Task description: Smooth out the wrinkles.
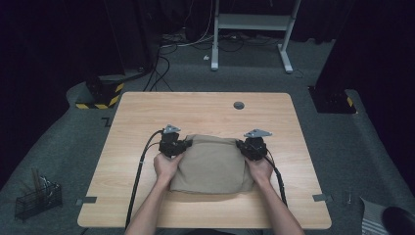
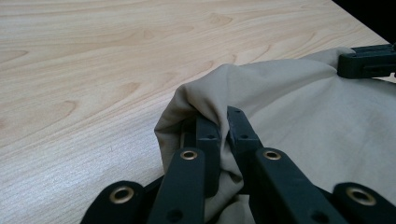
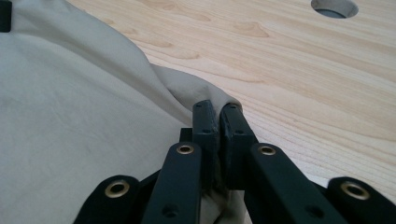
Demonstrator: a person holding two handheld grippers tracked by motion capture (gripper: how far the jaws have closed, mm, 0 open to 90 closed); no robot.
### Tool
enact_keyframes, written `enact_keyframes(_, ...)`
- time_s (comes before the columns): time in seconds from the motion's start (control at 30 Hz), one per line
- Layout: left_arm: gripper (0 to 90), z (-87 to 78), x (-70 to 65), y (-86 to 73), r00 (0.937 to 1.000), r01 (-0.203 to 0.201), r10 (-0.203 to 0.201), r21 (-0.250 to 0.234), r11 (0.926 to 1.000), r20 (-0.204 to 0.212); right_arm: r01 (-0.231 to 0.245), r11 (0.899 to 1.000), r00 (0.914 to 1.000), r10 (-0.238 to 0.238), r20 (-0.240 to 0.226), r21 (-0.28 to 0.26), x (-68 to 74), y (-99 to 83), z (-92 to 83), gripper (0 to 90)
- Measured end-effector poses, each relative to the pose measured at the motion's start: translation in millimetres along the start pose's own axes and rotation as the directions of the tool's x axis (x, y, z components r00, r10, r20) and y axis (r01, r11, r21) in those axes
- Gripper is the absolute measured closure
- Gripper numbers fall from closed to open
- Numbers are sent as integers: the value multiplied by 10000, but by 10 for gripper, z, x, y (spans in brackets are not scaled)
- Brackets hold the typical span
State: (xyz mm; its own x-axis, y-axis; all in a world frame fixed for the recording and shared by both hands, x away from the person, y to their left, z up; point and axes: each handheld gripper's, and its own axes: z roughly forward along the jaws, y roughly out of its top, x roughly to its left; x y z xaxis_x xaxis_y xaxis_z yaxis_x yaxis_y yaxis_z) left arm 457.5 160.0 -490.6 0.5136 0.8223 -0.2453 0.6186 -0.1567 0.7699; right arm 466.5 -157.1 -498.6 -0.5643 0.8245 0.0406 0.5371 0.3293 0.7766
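Cloth: a folded beige fabric piece [image 1: 211, 164] lies on the light wooden table [image 1: 147, 112], near the person's edge and roughly centred between the two hands.
Left gripper: the black two-jaw left gripper [image 2: 223, 122] sits at the cloth's far left corner, jaws closed tight with a bunched fold of the beige fabric pinched between them.
Right gripper: the black two-jaw right gripper [image 3: 218, 117] sits at the far right corner, jaws pressed together on a raised fold of the same cloth.
Table: a round cable hole [image 1: 239, 105] shows beyond the cloth, well apart from it.
Floor: a black wire basket [image 1: 36, 198] stands left of the table.
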Motion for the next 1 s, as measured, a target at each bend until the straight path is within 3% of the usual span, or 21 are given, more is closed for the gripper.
enact_keyframes(0.2, 855, 57, 8, -24, 9998, -79, 80, 85, 9999, -174, -24, 9999, 10000, 23, 69, 112, -10, -34, 58, 854)
enact_keyframes(0.57, 836, 178, 113, -95, 9986, 538, -537, 225, 9983, -12, -43, 9994, 9996, 33, 292, 352, -38, -79, 150, 823)
enact_keyframes(0.67, 761, 154, 144, -90, 9972, 743, -743, 207, 9970, -34, -268, 9991, 9990, 256, 364, 328, -56, -78, 134, 742)
enact_keyframes(0.8, 601, 38, 145, -60, 9973, 622, -628, -159, 9979, -377, -377, 9991, 9984, 369, 420, 183, -92, -54, 24, 668)
enact_keyframes(1.0, 461, -259, 77, 34, 9964, 140, -245, -1267, 9918, -811, -561, 9967, 9972, 589, 462, -589, -139, 7, -267, 591)
